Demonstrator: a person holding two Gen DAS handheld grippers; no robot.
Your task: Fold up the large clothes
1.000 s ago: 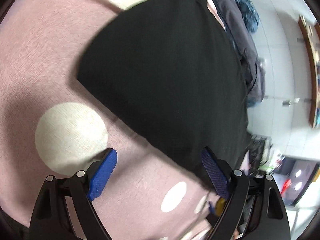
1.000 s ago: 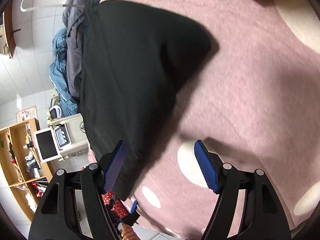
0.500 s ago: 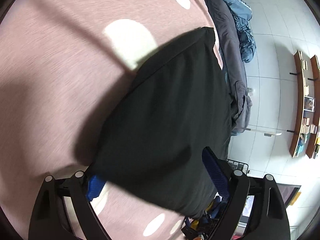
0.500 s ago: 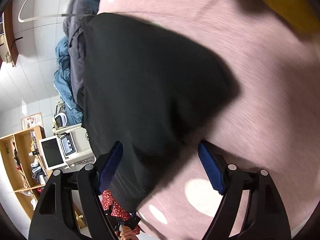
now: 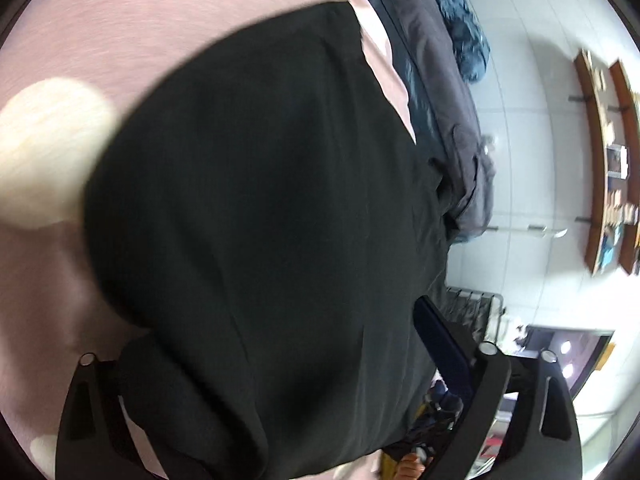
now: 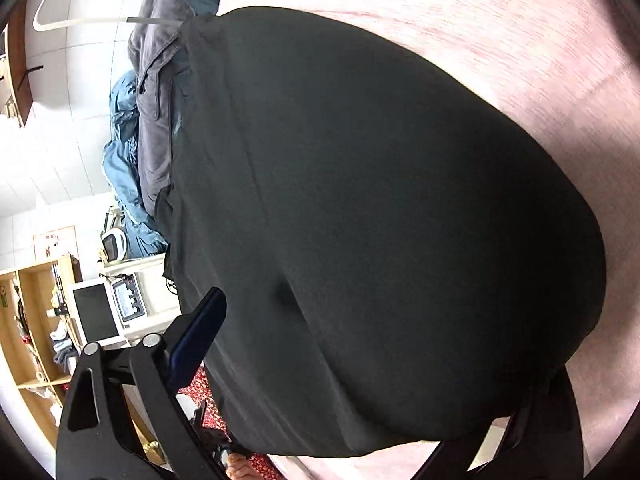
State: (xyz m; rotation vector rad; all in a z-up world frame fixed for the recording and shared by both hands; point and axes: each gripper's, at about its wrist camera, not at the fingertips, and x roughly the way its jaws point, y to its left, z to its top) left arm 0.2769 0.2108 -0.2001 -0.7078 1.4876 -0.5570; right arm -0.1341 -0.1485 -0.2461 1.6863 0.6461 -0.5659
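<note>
Both grippers wide over the near edge of the black garment

Left to right: the left gripper [image 5: 276, 344] stands wide, one pad [image 5: 440, 344] showing at the right edge of the garment [image 5: 260, 200], the other hidden under cloth, so cloth lies between the jaws with no pinch visible. The garment lies flat on the pink cover [image 5: 120, 20], right ahead of both grippers and reaching away from them toward the grey clothes [image 5: 452, 120] at the table's edge; its long axis seems to run away from the grippers. The right gripper [image 6: 380, 340] has just been opening and stands wide, cloth between its jaws, blue pad [image 6: 196, 336] clear at the left. Neither looks nearer. Closing on that near edge looks like the next move.
</note>
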